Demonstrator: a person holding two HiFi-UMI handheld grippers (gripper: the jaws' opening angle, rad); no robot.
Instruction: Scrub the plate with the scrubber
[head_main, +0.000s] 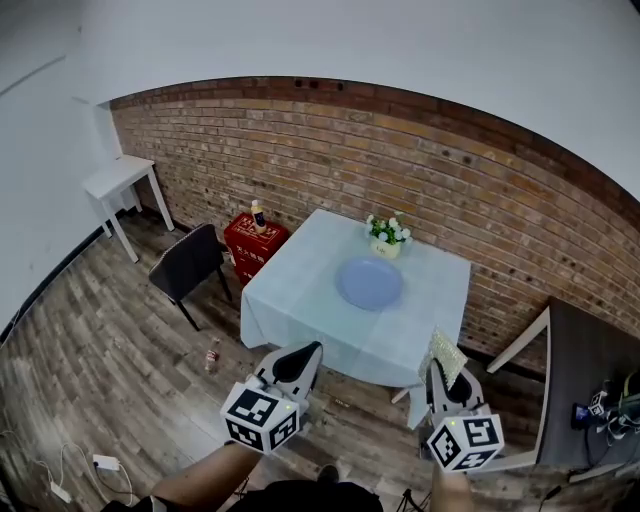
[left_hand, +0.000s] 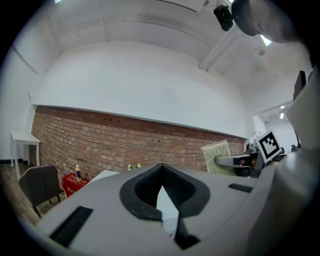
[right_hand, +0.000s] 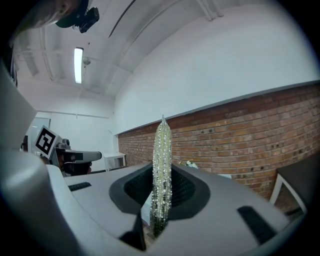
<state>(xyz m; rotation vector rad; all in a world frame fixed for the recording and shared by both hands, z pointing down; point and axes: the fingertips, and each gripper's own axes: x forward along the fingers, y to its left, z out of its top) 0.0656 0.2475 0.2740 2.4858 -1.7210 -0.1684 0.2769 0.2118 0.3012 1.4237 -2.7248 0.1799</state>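
Table (head_main: 440, 290): plate (head_main: 369, 283) beyond right hand-held gripper (head_main: 445, 374)

Flowers (head_main: 387, 232), grey chair (head_main: 186, 262), red crate (head_main: 254, 246)

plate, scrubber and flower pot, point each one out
plate (head_main: 369, 283): head view, centre of its blue face
scrubber (right_hand: 161, 170): right gripper view, glittery edge between the jaws
flower pot (head_main: 385, 248): head view, pot's front wall
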